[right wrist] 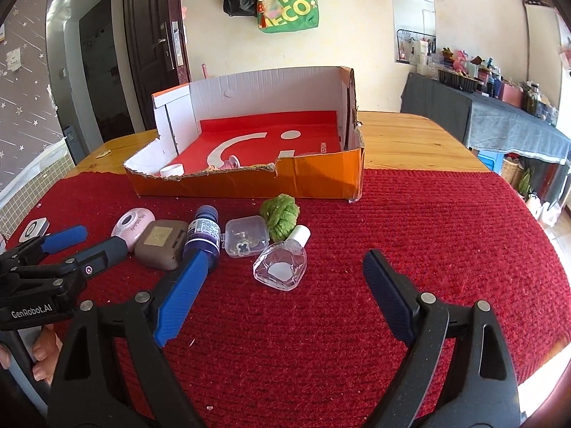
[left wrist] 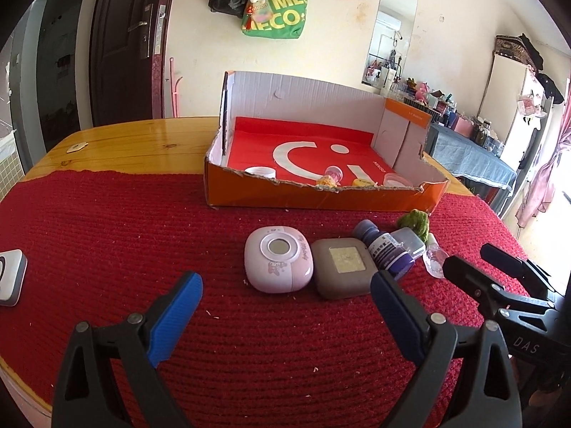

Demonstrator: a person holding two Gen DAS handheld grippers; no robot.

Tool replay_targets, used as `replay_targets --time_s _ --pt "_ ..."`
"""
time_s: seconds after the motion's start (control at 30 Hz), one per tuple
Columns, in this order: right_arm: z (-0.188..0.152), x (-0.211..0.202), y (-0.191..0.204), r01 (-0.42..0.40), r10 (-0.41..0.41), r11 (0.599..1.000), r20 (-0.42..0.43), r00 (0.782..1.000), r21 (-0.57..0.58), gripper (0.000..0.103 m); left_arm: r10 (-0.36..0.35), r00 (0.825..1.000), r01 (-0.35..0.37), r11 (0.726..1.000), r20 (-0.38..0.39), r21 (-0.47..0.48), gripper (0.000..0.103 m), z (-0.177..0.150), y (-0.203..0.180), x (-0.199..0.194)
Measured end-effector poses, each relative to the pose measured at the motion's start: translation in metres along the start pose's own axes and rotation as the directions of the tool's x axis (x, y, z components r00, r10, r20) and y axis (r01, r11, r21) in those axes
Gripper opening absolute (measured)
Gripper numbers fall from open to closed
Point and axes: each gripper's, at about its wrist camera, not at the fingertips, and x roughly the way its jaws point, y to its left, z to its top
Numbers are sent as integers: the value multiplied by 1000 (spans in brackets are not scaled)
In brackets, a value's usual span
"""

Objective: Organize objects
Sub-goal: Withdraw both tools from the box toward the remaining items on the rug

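A row of small things lies on the red knitted mat (left wrist: 107,232) in front of an orange cardboard box (left wrist: 321,196): a pink rounded case (left wrist: 278,262), a grey-brown square case (left wrist: 344,273), a purple bottle (left wrist: 387,249), a small clear plastic box (right wrist: 246,235), a green fuzzy ball (right wrist: 280,215) and a clear bottle with a white cap (right wrist: 282,264). My left gripper (left wrist: 285,280) stands open just short of the pink case, holding nothing. My right gripper (right wrist: 285,256) is open too, its jaws wide on either side of the clear bottle and not touching it.
The box (right wrist: 314,178) has a red lining and holds several small items near its torn front wall. A small white device (left wrist: 10,274) lies at the mat's left edge. Bare wooden tabletop (left wrist: 142,142) runs behind the mat. A cluttered side table (left wrist: 471,153) stands to the right.
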Motion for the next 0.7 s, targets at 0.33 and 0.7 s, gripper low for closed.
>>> replay_targets --time_s 0.33,0.7 --pt "0 7 -1 8 -8 1000 -15 1000 -4 89 7 1000 -7 1000 -23 -10 97 5 5 7" --pt "5 22 -6 29 -29 1000 -64 998 -7 89 46 993 -45 999 -108 9 97 20 17 29"
